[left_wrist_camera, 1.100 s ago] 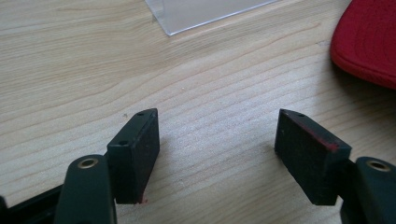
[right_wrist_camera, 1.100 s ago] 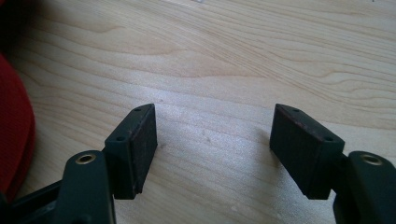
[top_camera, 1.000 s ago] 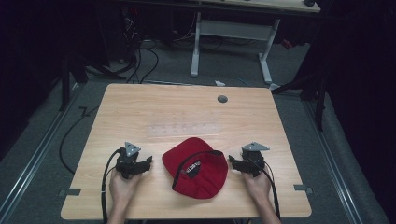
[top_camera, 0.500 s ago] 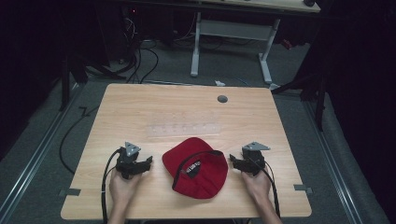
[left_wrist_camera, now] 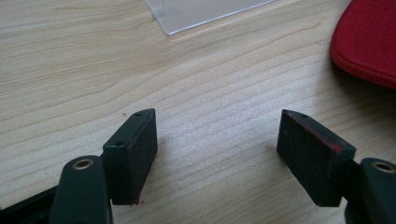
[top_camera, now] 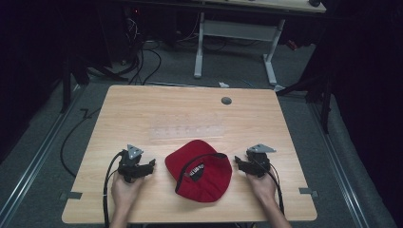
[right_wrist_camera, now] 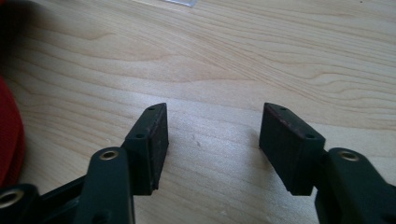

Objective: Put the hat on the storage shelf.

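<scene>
A red cap (top_camera: 199, 171) lies on the wooden table (top_camera: 190, 114), near the table's front edge and about midway between the two grippers. In the high view the left gripper (top_camera: 151, 165) sits on the table just to the cap's left, apart from it, and the right gripper (top_camera: 237, 164) sits just to the cap's right, close to the rim but not touching. Both point inward toward the cap.

In the left gripper view the left gripper (left_wrist_camera: 217, 144) has its jaws standing wide over bare wood, nothing between them; the cap's red edge (left_wrist_camera: 369, 42) lies ahead and to the right, well clear of the pads. In the right gripper view the right gripper (right_wrist_camera: 212, 135) has jaws that have just been closing, yet they are apart with only bare table between them; the cap (right_wrist_camera: 10, 135) shows at the left border.

A clear plastic sheet (top_camera: 187, 130) lies flat behind the cap. Beyond it the table is open up to a small grey grommet (top_camera: 226, 100) near the far edge
</scene>
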{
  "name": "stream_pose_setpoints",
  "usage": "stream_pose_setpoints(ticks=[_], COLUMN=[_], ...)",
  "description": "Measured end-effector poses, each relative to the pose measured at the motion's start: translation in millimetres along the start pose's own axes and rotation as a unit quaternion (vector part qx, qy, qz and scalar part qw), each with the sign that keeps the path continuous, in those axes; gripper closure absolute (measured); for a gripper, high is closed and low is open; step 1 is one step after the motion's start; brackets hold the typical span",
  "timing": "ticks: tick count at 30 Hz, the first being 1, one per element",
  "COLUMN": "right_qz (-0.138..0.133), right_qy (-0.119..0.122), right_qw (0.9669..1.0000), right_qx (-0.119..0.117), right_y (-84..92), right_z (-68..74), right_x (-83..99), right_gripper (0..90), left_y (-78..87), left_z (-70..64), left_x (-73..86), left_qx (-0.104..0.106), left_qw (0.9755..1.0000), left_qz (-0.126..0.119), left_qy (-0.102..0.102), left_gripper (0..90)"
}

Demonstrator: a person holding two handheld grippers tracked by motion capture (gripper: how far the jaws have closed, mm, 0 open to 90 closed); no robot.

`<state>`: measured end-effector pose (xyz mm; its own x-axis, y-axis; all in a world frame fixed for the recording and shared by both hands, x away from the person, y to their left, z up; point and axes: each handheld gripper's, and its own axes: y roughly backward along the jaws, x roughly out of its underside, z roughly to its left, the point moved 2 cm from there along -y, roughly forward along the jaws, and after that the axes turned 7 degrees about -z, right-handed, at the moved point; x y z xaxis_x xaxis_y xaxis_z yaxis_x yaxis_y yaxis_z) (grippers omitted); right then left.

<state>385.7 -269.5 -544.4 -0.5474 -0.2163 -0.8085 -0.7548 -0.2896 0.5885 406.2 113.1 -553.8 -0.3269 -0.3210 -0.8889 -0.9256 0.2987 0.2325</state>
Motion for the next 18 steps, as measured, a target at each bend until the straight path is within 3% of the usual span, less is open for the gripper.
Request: stream_pose_setpoints(ticks=[5,8,9,13,14,18], right_qz=[0.000,0.003,-0.005,-0.014,-0.022,-0.035], right_qy=[0.002,-0.014,-0.022,-0.027,-0.039,-0.042], right_qw=[1.0000,0.9998,0.9995,0.9992,0.9983,0.9971], right_qx=[-0.001,-0.014,-0.023,-0.025,-0.036,-0.052], right_y=[0.4,3.3,6.4,10.9,15.9,25.6], right_z=[-0.2,-1.7,-2.7,-5.1,-7.2,-7.1], right_x=[0.3,-0.1,-0.3,-1.0,-1.6,-5.4], right_gripper=[44.1,45.7,45.9,46.3,46.4,46.3], left_y=[-0.4,-0.1,0.2,0.0,0.1,0.1], left_z=[0.8,0.0,-0.2,-0.1,-0.1,0.0], left_x=[-0.5,0.0,0.2,0.1,0.1,0.1], left_qx=[-0.001,0.000,0.002,0.001,0.001,0.001], left_qw=[1.0000,1.0000,1.0000,1.0000,1.0000,1.0000], left_qz=[0.000,0.001,0.002,0.001,0.001,0.002], left_qy=[0.001,0.000,0.000,0.000,0.000,0.000], left_gripper=[28.7,27.8,27.4,27.4,27.4,27.4])
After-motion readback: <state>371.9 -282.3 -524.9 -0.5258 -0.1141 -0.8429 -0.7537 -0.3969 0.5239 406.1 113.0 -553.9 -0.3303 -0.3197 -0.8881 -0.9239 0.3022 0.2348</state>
